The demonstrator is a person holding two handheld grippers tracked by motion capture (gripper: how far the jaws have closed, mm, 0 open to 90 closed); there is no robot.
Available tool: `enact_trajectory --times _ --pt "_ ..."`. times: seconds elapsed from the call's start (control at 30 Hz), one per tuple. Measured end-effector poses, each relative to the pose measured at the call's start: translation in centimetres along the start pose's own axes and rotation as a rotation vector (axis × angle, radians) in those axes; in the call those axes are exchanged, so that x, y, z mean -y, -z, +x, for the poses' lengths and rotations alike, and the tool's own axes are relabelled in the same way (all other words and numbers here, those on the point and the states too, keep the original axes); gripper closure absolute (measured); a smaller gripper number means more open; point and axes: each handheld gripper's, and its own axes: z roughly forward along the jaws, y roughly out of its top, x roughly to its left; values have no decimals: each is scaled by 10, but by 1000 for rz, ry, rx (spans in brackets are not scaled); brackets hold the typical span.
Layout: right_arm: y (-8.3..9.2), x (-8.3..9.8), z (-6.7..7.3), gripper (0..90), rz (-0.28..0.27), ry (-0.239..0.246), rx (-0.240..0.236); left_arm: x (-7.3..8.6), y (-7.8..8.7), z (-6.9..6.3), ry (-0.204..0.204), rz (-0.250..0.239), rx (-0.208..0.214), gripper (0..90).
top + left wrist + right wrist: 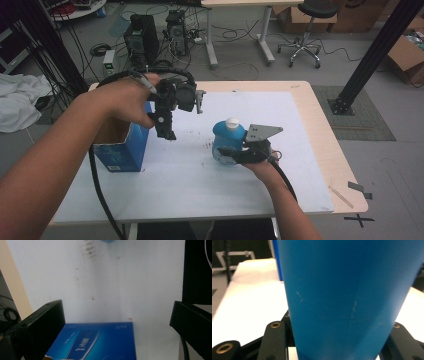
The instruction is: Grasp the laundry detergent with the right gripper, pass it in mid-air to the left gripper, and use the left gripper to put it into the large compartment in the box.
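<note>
A blue bottle (pixel 228 137) with a white cap (pixel 232 121) stands on the white mat (pixel 290 170) near the table's middle. My right gripper (pixel 226 153) is shut on its lower body from the near side. In the right gripper view the bottle (pixel 347 290) is pressed between the black fingers (pixel 274 340). My left gripper (pixel 170 125) is held in the air beside a blue box (pixel 125 150) at the left, jaws pointing down. In the left gripper view that gripper (pixel 116 306) is open with nothing between its jaws, above the blue box (pixel 100 342).
The mat covers a wooden table (pixel 330 145). A small grey strip (pixel 360 189) lies at the table's front right corner. Computer towers (pixel 142 37), a stool (pixel 305 30) and a black frame post (pixel 372 55) stand on the floor beyond.
</note>
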Motion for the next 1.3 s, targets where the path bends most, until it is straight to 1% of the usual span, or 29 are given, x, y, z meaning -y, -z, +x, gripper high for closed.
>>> enact_trajectory --times 0.07,0.17,0.23,0.33,0.47,0.6,0.67,0.77,0.83,0.97,1.1,1.13,1.17,1.3 --pt "3 -9 1 466 3 17 -24 -2 0 0 -2 -4 2 3" --pt "6 -20 4 466 7 29 -67 -6 -1 0 -6 -2 7 3" --pt "6 -27 5 465 14 40 -93 -8 -2 0 -10 -1 9 3" --pt "3 -35 8 464 17 51 -133 -11 -3 0 -14 10 23 3" --pt "-4 -44 16 464 26 81 -177 -15 -7 -2 -12 8 42 2" --pt "-15 -49 24 463 31 100 -212 -18 -12 -3 -10 3 59 2" --pt "-21 -50 27 463 34 101 -229 -20 -15 -5 -11 5 70 2" --pt "-29 -51 30 462 36 103 -243 -21 -21 -5 -8 7 87 1" --pt "-35 -50 33 461 37 100 -236 -20 -24 -6 -3 -3 97 1" --pt "-45 -48 35 461 45 94 -237 -19 -32 -8 5 -6 110 1" --pt "-55 -47 39 462 53 88 -245 -18 -42 -12 8 -17 127 1" --pt "-58 -46 40 462 54 89 -244 -18 -42 -12 8 -17 127 1" --pt "-60 -46 41 462 54 90 -246 -18 -46 -15 9 -24 132 1" --pt "-68 -44 44 462 49 79 -249 -17 -54 -20 19 -26 144 1"
